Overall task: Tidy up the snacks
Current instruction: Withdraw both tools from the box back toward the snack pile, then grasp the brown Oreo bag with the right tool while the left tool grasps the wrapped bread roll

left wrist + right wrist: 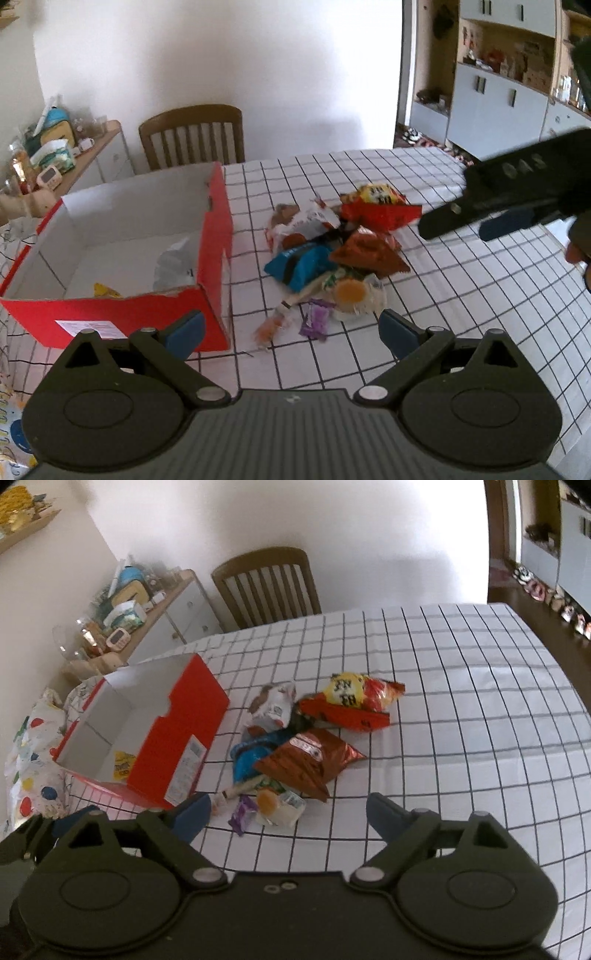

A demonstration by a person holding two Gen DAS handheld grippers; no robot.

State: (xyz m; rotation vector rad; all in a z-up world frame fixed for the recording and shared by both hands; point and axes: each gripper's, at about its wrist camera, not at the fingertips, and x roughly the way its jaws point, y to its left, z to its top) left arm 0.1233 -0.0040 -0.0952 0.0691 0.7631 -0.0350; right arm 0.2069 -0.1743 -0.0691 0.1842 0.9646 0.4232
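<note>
Both grippers hang over the table (461, 701) with nothing between their fingers: left gripper (291, 334) and right gripper (286, 814) stand wide apart. Snack packets (332, 254) lie in a heap on the checked cloth, just beside the red box (212, 229), which holds a yellow packet (123, 764).

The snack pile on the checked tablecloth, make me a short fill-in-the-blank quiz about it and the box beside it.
1. The open cardboard box has white inside walls and a ____ outside.
2. The blue snack packet lies ____ the box, on the black-and-white checked tablecloth.
3. Behind the table stands a wooden ____ with a slatted back.
4. The small purple wrapper lies at the pile's edge ____ the cameras.

Missing words: red; outside; chair; nearest
</note>
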